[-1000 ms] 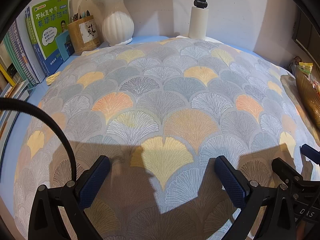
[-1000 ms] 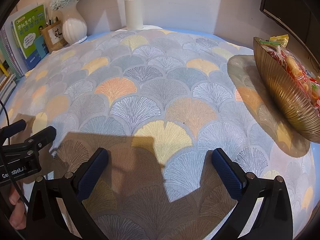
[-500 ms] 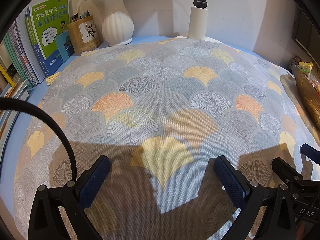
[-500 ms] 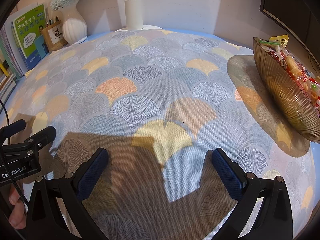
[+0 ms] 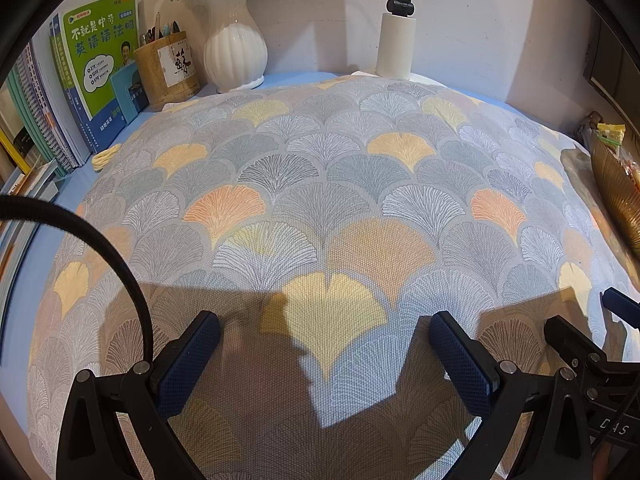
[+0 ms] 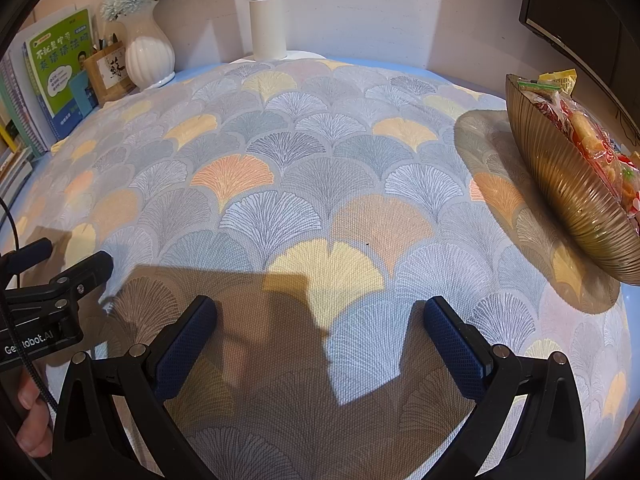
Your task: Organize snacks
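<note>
ribbed amber bowl (image 6: 568, 184), at right edge of fan-patterned cloth (image 6: 304, 168); filled with wrapped snacks (image 6: 592, 140), red, orange and yellow packets heaped above rim. same bowl glimpsed at far right in left wrist view (image 5: 618, 196). wooden pen holder (image 5: 170, 70) at back left, holding pens; white ribbed vase (image 5: 235, 54) beside it, holding pale blue flowers. green book (image 5: 102, 56) upright left of holder. white lamp post (image 5: 396, 46) at back centre. left gripper (image 5: 324, 356) spread wide, nothing held, above cloth. right gripper (image 6: 320, 340) likewise wide, nothing held.
</note>
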